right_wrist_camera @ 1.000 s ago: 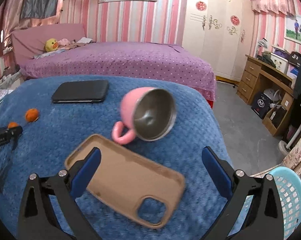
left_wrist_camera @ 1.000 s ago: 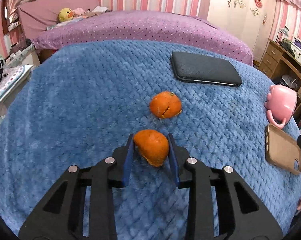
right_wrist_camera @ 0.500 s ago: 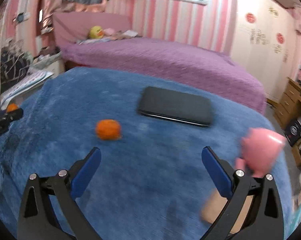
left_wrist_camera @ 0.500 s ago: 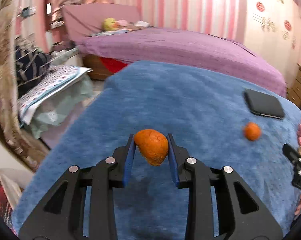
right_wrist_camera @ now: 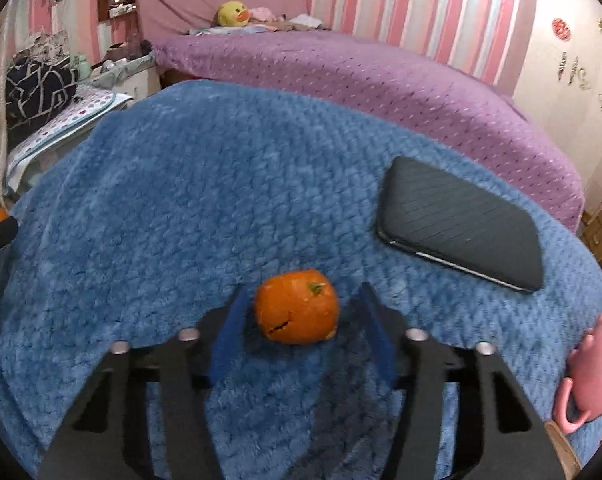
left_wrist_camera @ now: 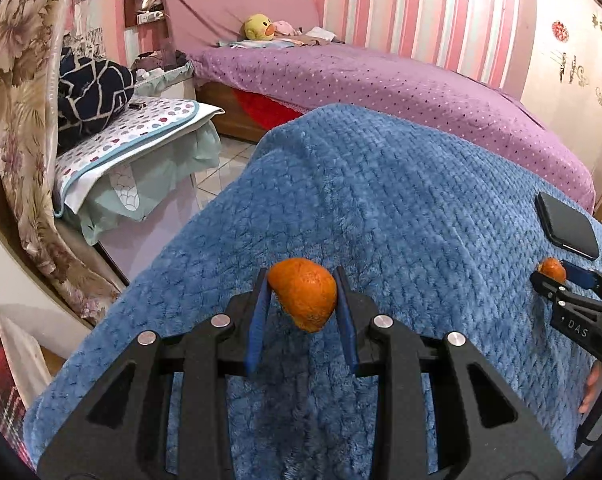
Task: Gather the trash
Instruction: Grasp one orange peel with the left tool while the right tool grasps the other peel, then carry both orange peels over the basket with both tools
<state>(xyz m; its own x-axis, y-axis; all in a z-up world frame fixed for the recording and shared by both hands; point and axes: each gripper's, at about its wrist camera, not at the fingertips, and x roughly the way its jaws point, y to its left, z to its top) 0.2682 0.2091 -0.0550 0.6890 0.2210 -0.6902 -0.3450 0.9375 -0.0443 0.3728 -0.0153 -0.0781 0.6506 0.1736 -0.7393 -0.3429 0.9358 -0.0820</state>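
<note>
On the blue blanket (left_wrist_camera: 401, 208), the left gripper (left_wrist_camera: 302, 300) clamps a piece of orange peel (left_wrist_camera: 303, 299) between its blue pads, the peel held clear above the blanket's near part. The right gripper (right_wrist_camera: 301, 322) straddles a second peel (right_wrist_camera: 297, 307), a domed piece with its green stem showing, which lies on the blanket; its jaws have just been closing, narrowed to either side of the peel with a slim gap visible at each pad. From the left wrist view that same right gripper (left_wrist_camera: 559, 274) appears at the blanket's right side, the second peel (left_wrist_camera: 551, 269) at its tips and fingers of the person's hand (left_wrist_camera: 593, 388) below it.

Beyond the second peel on the blanket lies a black phone (right_wrist_camera: 461, 224), face down, toward the blanket's right edge. A pink cup (right_wrist_camera: 589, 372) lies on its side at the blanket's near right edge. Past the blanket's far edge stretches a purple dotted bed (left_wrist_camera: 381, 84), a yellow duck toy (left_wrist_camera: 257, 28) by its headboard. Off the blanket's left edge stands a small stand with a polka-dot cloth (left_wrist_camera: 137, 132).
</note>
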